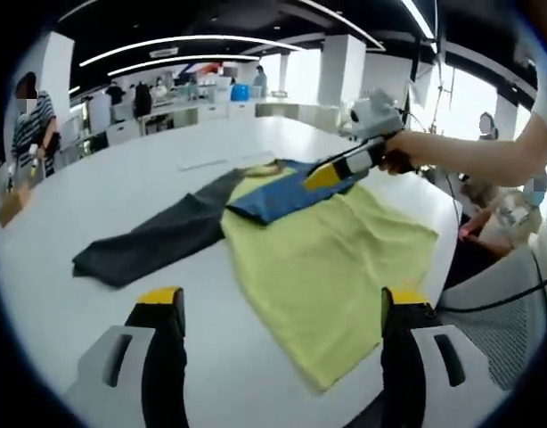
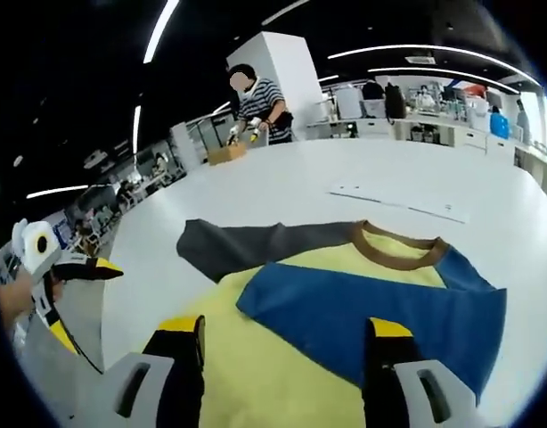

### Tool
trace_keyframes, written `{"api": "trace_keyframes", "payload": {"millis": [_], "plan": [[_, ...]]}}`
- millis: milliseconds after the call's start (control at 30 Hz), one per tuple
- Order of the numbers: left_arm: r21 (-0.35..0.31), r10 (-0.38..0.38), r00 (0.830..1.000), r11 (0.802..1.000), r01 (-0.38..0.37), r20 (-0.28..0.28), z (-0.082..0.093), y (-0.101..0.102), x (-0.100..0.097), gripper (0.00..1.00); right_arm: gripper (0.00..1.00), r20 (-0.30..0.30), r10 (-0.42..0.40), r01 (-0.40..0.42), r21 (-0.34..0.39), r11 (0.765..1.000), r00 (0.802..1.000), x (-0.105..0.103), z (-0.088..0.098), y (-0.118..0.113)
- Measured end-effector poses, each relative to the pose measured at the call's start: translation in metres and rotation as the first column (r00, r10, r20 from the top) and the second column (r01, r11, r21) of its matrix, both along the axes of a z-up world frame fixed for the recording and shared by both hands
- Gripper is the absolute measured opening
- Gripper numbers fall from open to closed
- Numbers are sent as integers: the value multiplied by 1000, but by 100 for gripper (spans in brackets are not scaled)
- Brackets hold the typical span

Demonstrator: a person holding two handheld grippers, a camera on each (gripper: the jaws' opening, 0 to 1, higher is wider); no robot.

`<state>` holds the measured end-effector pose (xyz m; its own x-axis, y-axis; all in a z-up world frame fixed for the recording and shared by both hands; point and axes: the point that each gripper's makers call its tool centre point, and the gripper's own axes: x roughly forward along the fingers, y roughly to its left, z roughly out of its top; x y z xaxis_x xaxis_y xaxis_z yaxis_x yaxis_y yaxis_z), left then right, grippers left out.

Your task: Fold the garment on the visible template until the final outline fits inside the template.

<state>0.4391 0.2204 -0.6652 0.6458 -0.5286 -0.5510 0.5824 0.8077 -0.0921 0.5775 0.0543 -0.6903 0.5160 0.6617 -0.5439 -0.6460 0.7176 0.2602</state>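
Blue sleeve (image 2: 371, 312) is folded in; grey sleeve (image 1: 153, 241) next. Both grippers (image 1: 282, 308) (image 2: 282, 343) have fingers wide open, holding nothing.

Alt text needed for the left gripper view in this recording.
A yellow shirt with one blue sleeve folded across it and a grey sleeve stretched outward lies on a white table. The right gripper, held in a hand, reaches over the blue sleeve; the left gripper hangs open nearer the camera.

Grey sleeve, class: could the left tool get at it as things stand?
Probably yes. The grey sleeve lies flat on the table, stretched out beyond the open left tool, with nothing over it. The right tool is over the blue sleeve, clear of it.
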Motion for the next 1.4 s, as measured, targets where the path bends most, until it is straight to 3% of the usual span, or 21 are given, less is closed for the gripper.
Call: {"api": "trace_keyframes", "payload": {"millis": [167,600,833,1133,1400], "plan": [[-46,-19,999,999,21,43,13,-12,16,87,71,19,-50,50,-3,999,999,0,6,-31],[-84,-21,999,996,23,29,14,-33,50,74,66,21,-182,183,-24,983,983,-3,-2,-111],[-96,0,1000,995,1,16,10,-40,72,66,45,56,-253,257,-59,965,966,-1,-9,-148],[-111,28,999,994,-25,24,6,-56,105,54,32,42,-297,299,-65,952,954,-2,-22,-170],[-106,44,999,993,-44,-7,-12,-68,126,45,22,29,-296,297,-86,951,955,-3,-36,-177]]}}
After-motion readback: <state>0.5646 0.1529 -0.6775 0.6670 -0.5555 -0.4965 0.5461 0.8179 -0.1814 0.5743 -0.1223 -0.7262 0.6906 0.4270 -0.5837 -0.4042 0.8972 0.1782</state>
